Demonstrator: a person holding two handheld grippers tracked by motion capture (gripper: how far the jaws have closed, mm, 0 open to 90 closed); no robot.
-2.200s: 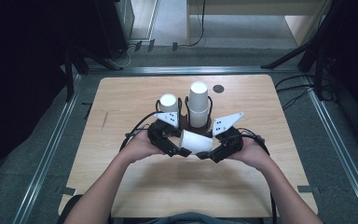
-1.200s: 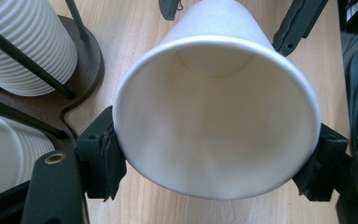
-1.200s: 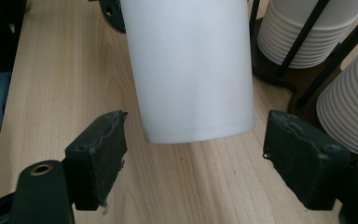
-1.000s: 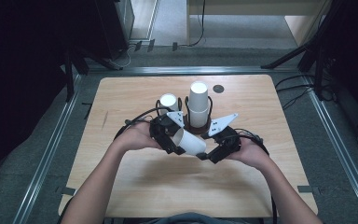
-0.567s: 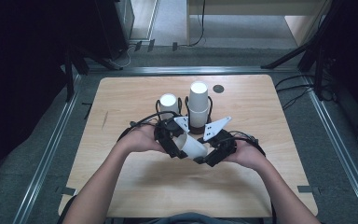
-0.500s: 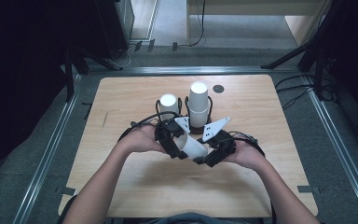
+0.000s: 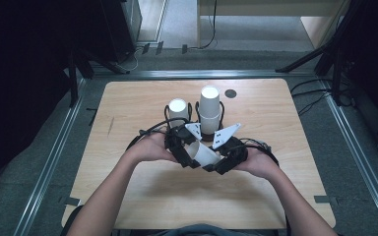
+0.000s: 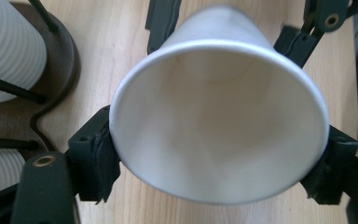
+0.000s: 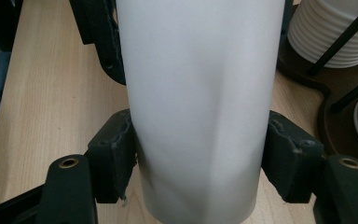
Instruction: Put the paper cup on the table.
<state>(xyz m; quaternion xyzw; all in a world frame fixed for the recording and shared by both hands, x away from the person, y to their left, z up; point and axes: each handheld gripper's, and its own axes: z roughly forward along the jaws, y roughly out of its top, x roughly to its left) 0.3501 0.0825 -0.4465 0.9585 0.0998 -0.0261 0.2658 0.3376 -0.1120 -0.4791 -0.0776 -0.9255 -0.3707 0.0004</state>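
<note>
Paper cup hangs in the air just over the middle of the wooden table, lying on its side between two hands. Both tools pinch it at once. The left gripper has its jaws pressed on the two sides of the wide open rim, and in the left gripper view you look right into the cup. The right gripper squeezes the narrow bottom part, and in the right gripper view the cup wall looks a little dented where the pads push in.

It is probably very light and thin, so a hard squeeze would likely crush it. The rim is rolled and stiffer, so that seems the best place to hold. The smooth side may slip.

Behind the hands, two stacks of cups stand in a dark wire holder.
</note>
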